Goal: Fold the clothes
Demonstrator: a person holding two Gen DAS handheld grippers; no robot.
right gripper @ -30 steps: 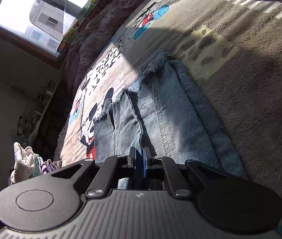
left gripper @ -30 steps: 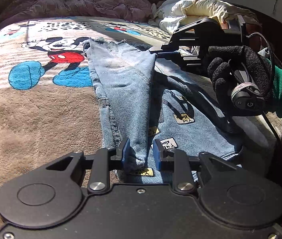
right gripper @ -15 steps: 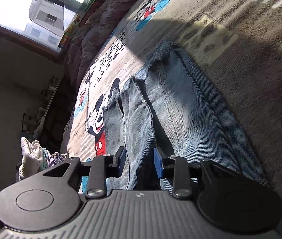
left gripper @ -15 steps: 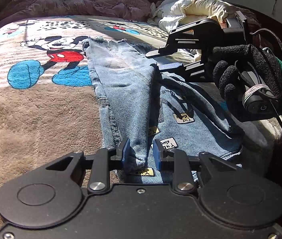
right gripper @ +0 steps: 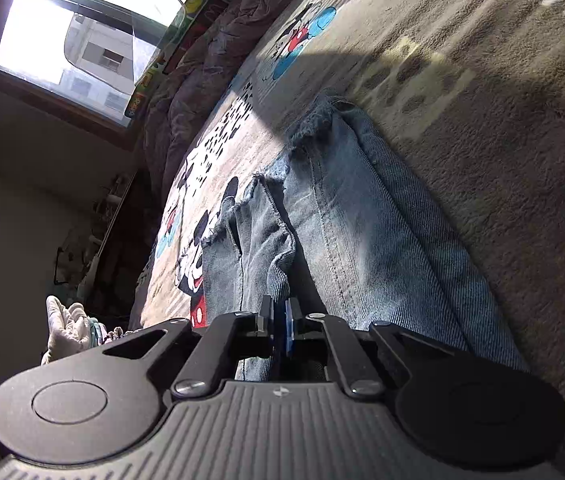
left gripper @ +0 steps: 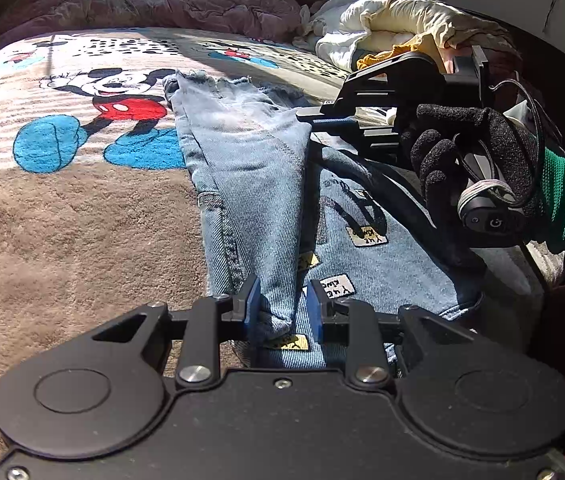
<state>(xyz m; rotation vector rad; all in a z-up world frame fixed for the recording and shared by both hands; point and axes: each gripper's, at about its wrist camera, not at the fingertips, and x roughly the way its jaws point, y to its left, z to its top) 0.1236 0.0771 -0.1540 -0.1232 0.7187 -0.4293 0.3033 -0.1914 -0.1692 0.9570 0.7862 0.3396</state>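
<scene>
Two frayed-hem denim legs — jeans [left gripper: 242, 184] ridged, on plush blanket [left gripper: 62, 232].

I see a bed covered by a plush brown blanket [left gripper: 62, 220] printed with cartoon mice. Directly on it lie light-blue jeans [left gripper: 242, 168], legs stretched toward the far end, frayed hems there. Beyond them a rumpled mauve quilt [left gripper: 142, 4] lies across the far side, and a heap of white and cream clothes [left gripper: 394, 20] sits at my far right
</scene>
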